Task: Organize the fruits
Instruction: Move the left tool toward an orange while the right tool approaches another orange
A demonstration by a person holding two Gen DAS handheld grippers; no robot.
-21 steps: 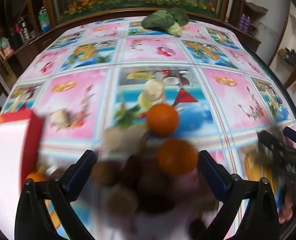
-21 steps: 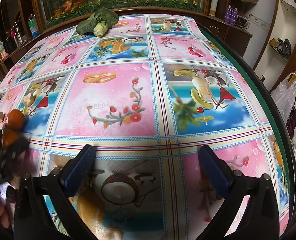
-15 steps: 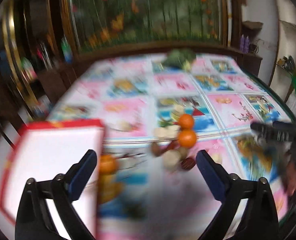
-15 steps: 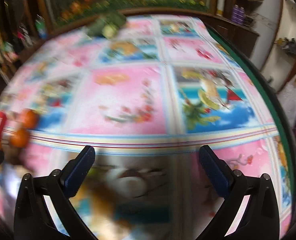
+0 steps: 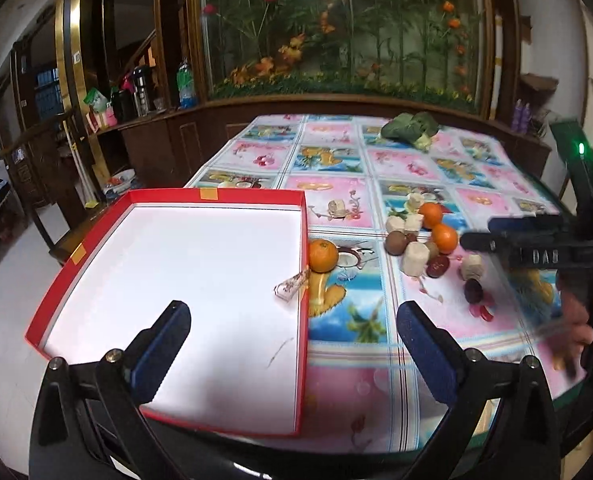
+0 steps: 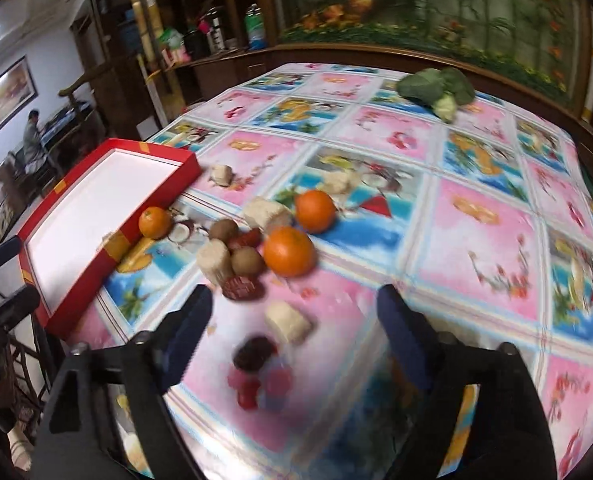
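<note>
A shallow red box (image 5: 176, 264) with a white inside sits at the table's left edge, with one orange (image 5: 323, 255) against its right wall. Two more oranges (image 6: 315, 211) (image 6: 289, 257) lie in a pile with brown round fruits (image 6: 247, 261), pale cut chunks (image 6: 215, 260) and dark red dates (image 6: 242, 287). My left gripper (image 5: 292, 312) hangs open above the box's near right part, holding nothing. My right gripper (image 6: 292, 294) is open above the pile's near side. A pale chunk (image 6: 288, 322) and a date (image 6: 255, 354) lie on the cloth beneath it, untouched.
A green leafy vegetable (image 5: 410, 126) lies at the table's far end. A small clear wrapper (image 5: 292, 286) rests on the box's right wall. The box overhangs the table's left edge. A person (image 6: 30, 136) sits far off at the left. Shelves with bottles stand behind.
Both grippers have pulled back and up from the table. The left one swung left over the red box; the right one swung left toward the pile, its jaws now narrower.
</note>
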